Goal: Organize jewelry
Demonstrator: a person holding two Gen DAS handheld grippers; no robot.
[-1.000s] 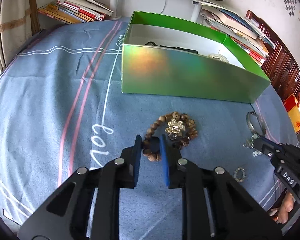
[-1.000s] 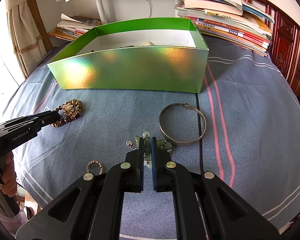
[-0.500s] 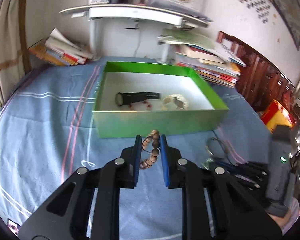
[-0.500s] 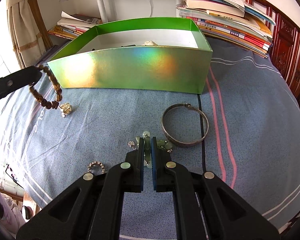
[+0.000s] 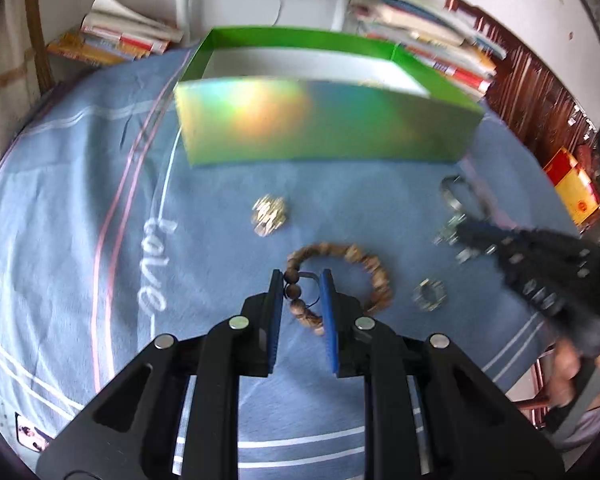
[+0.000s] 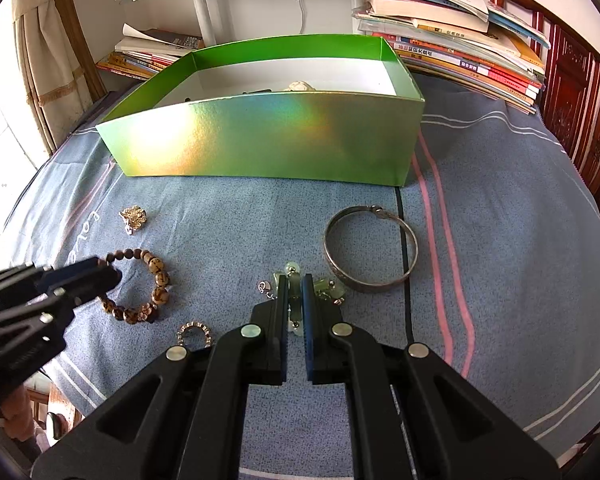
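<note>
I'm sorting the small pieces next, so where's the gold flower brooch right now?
The gold flower brooch lies on the blue cloth, left in the right wrist view, between the green box and the wooden bead bracelet, touching neither.

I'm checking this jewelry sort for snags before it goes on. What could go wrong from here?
1. The left gripper pinches the wooden bead bracelet by only a few beads at one end; it may slip or swing against the green box wall.
2. The right gripper is shut on the pale green charm piece, whose loose parts spread beside the silver bangle and may snag it.
</note>
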